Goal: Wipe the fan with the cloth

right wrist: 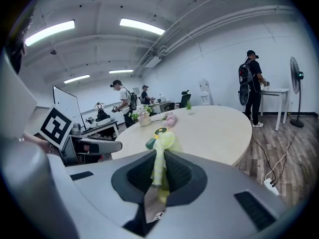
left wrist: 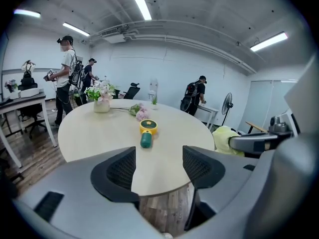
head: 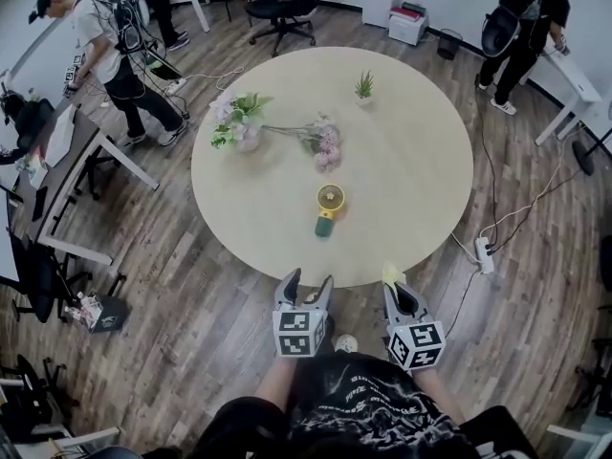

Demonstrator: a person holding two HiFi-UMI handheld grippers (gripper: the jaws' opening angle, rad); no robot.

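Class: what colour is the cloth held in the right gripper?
Pale yellow. The cloth shows best in the right gripper view, pinched by the right gripper.

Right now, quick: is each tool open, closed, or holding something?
Left tool: open, nothing between its jaws.
Right tool: closed on the pale yellow fabric cloth.

An office workroom is shown: a round table (head: 411, 161) on a wood-plank floor (head: 191, 323), surrounded by desks (head: 67, 175), a swivel chair (head: 285, 8), a whiteboard (right wrist: 66, 108) and ceiling strip lights (right wrist: 142, 26).
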